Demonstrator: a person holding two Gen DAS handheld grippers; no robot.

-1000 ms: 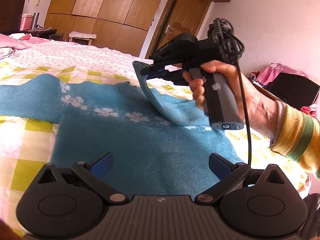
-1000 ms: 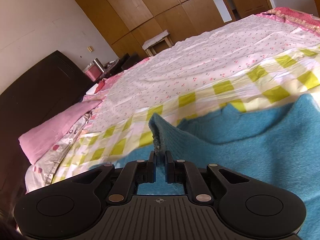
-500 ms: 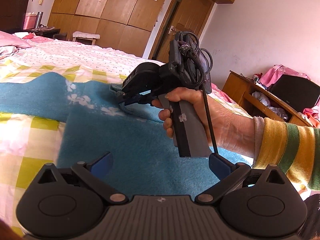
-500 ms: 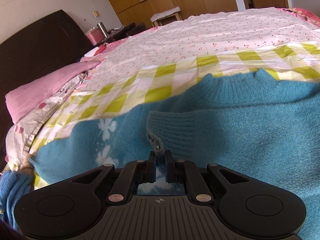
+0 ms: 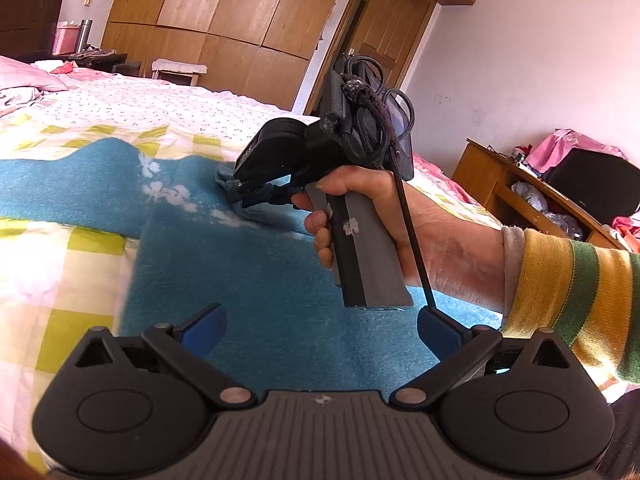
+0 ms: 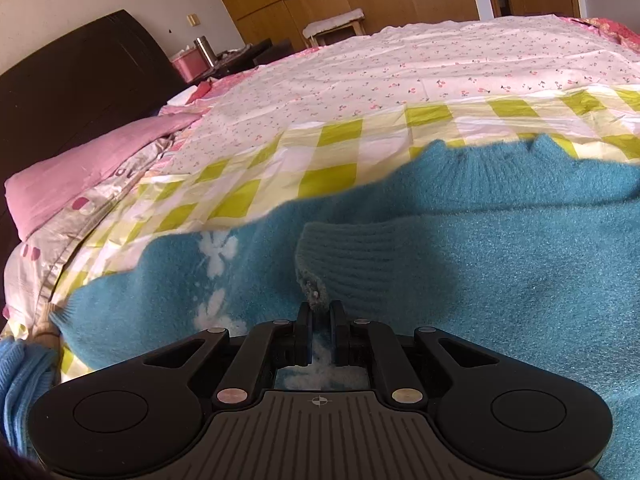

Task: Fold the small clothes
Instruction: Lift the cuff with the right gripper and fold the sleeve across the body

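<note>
**Sleeve cuff pinched over a teal sweater on the bed**

A teal sweater [image 5: 256, 280] with white flower marks lies spread flat on a yellow-and-white checked sheet [image 6: 256, 184] that covers the near part of the bed. The right gripper [image 6: 321, 318] is clenched on the ribbed cuff [image 6: 344, 256] of one sleeve; the cuff lies folded over onto the sweater's body, just below the neckline. In the left wrist view the same tool [image 5: 244, 196] shows from the side, held by a hand [image 5: 384, 216] in a striped yellow and green sleeve, its tips down at the knit. The left gripper [image 5: 320, 330] hangs released, its blue pads wide apart above the sweater's near part, touching nothing. A pink pillow [image 6: 80, 168] lies at the far left by the dark headboard [image 6: 80, 80], and wooden wardrobes [image 5: 224, 28] line the far wall.
</note>
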